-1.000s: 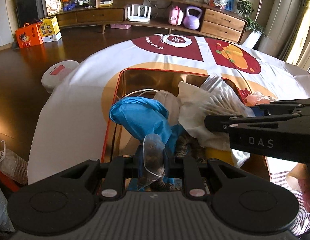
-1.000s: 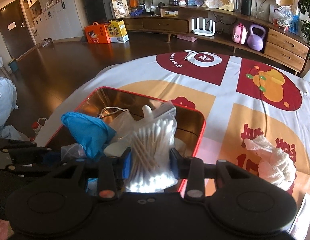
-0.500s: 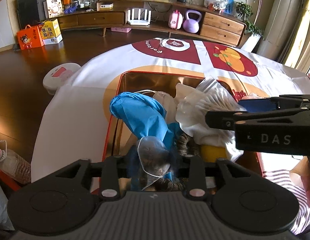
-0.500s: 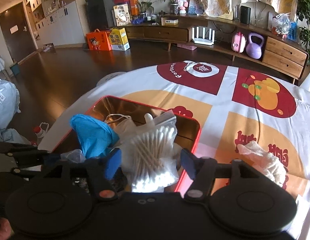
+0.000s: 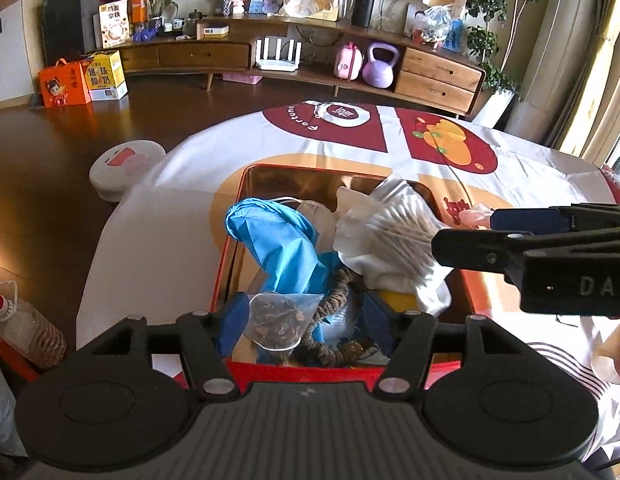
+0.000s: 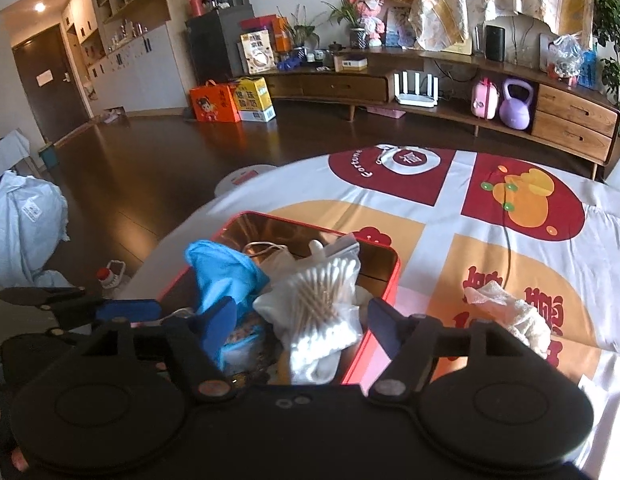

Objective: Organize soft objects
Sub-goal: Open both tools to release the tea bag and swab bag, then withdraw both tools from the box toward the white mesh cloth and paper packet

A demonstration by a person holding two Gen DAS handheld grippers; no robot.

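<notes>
Tin's (image 5: 471, 294) contents partly buried under bags.

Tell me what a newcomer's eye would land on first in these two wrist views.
First the red-rimmed metal tin on the patterned tablecloth, heaped with soft things: a crumpled blue glove on its left side and a clear bag of cotton swabs on its right. Both tools hang open over the near end of the tin, and a crumpled white cloth lies alone on the tablecloth to the tin's right.

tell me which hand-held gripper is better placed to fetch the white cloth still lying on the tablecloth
Right. The white cloth lies just beyond the open right hand-held gripper, to its right, outside the red tin.
</notes>
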